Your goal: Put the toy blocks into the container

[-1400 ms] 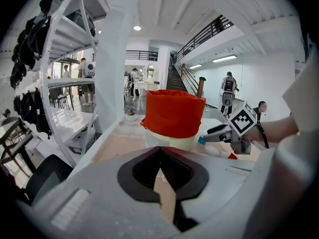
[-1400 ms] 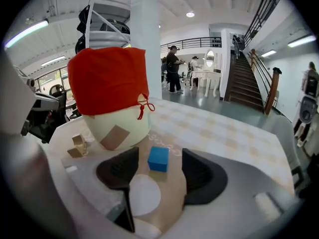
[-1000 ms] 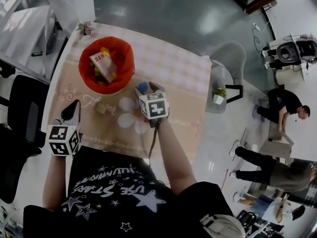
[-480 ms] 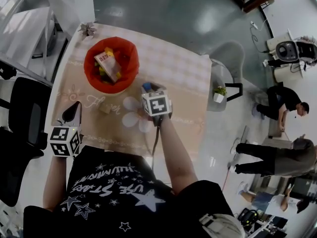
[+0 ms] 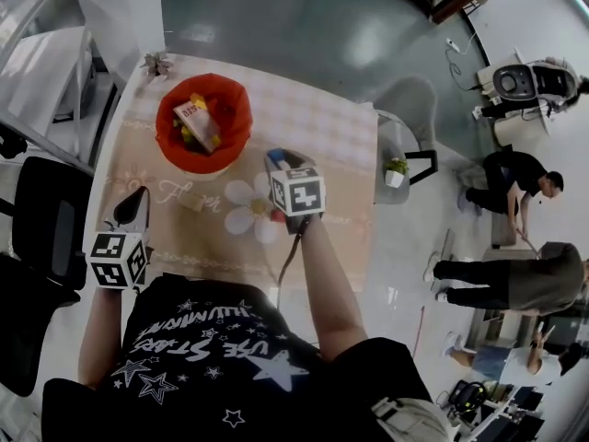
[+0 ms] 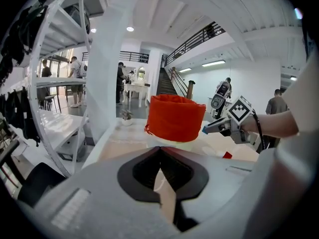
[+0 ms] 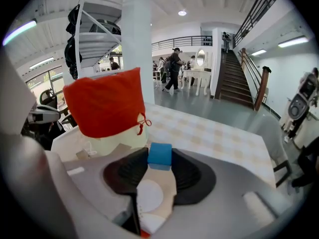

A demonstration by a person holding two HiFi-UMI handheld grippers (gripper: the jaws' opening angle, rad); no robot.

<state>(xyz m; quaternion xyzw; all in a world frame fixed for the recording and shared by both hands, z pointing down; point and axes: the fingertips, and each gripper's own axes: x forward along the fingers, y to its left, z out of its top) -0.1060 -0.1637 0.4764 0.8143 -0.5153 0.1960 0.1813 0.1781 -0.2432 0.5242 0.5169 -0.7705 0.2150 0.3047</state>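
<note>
Blue toy block [image 7: 159, 154] sat pinched between the jaws of the right gripper [image 5: 276, 162], near the tips. Those jaws had just been closing, and in the right gripper view the pads pressed both side faces with the block level. Block was held clear of the bench [image 5: 331, 127], over the flower print, near the red fabric container [image 5: 237, 118] on its near right side. Container stood upright toward the bench's far left, mouth open, with yellow blocks [image 5: 189, 134] and a white-and-red carton piece [image 5: 195, 116] already inside.

Left gripper [image 6: 159, 150]: jaws together at the tips, nothing between them, hanging over the near left edge of the bench, well apart from the container. One tan block [image 5: 190, 202] lay on the bench between it and the container.

Step in hand, by my reading: carry and drop. To do it well:
- Lift the block above the soft rim first, then move across. The fabric wall looked floppy, and a low approach could push it over or fold the rim in.
- Grip was only at the tips, so no jerks or wrist roll on the way.
- Bring the tips over the middle of the mouth, to the clear side of the carton piece.
- Part the jaws low inside so the block does not bounce out.

Tan block looked the natural next pick.
</note>
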